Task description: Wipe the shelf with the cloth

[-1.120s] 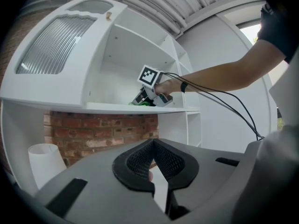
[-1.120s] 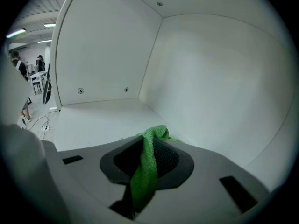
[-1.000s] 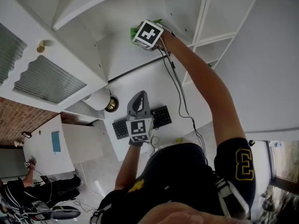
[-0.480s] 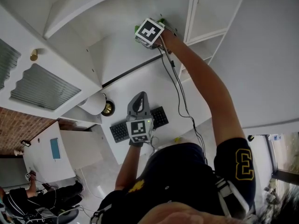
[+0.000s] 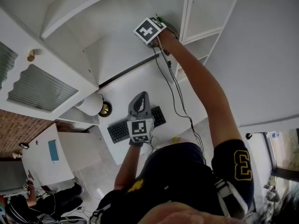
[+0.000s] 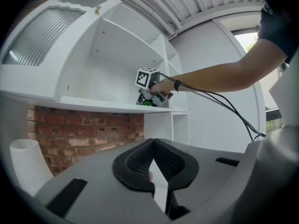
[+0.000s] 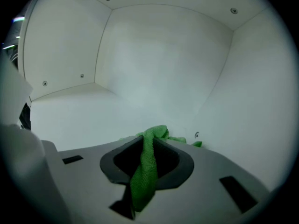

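- Head view: a white shelf unit is seen from above, standing over a white desk. A black keyboard lies on the near part of the desk.
- The right gripper is reached into an open compartment of the unit, at its far right corner. Its jaws are clenched on a green cloth, which is pinched between the pads.
- The front of the cloth is bunched on the shelf board, close beside the right side panel.
- The board is plain white and bare apart from the cloth. It is closed off by a white back panel, and small screw heads are seen in the walls.
- The left gripper is held level, low over the desk and well apart from the shelf. Its jaw tips are pressed together with nothing gripped.
- A door with ribbed glass is set left of the compartment, and a brass knob is fixed to it.
- A red brick wall is seen under the shelf board, behind the desk. A white lamp shade stands at the left.
- A black cable is run from the right gripper along the outstretched arm.
- A slatted ceiling is seen overhead, and a bright window lies at the far right.
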The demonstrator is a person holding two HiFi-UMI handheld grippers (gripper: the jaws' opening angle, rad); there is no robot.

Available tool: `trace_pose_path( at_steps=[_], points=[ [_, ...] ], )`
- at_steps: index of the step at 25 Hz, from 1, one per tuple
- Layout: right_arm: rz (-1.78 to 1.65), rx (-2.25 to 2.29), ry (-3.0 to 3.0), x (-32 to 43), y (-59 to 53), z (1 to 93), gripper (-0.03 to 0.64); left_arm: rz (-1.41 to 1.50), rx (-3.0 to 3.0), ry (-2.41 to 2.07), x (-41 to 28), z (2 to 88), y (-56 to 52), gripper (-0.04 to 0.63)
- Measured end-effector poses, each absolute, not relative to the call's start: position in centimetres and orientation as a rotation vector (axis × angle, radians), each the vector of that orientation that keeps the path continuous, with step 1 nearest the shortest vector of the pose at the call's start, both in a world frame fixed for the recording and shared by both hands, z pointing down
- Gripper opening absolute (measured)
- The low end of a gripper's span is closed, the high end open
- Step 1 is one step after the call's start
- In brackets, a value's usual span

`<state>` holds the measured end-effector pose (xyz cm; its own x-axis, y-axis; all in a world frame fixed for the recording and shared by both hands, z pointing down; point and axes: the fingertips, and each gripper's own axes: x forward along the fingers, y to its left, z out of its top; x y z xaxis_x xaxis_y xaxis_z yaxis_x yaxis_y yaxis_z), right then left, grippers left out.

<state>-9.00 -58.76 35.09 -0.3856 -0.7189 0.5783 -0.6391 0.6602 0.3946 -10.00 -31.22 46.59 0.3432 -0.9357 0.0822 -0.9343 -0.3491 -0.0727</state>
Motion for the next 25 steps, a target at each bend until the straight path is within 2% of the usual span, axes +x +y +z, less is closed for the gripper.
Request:
trace_pose_path(
  at_steps=[9,18,25],
  points=[
    [-0.071,1.142,-2.073,-6.8,-59.8,35.1,0.061,-0.186,-2.525,1.853,-12.2,46.3,-29.9,0.018],
    [-0.165,1.201,-2.022,-5.7,-59.1,33.7,0.061,-0.161,-2.445,1.947,-15.7,45.1,-27.3,0.018],
    [-0.043,0.768,-2.621,-18.4,-50.0,27.0,0.061,-0.106,-2.343,2.113,-20.1,44.8,-25.4,0.018]
  ],
)
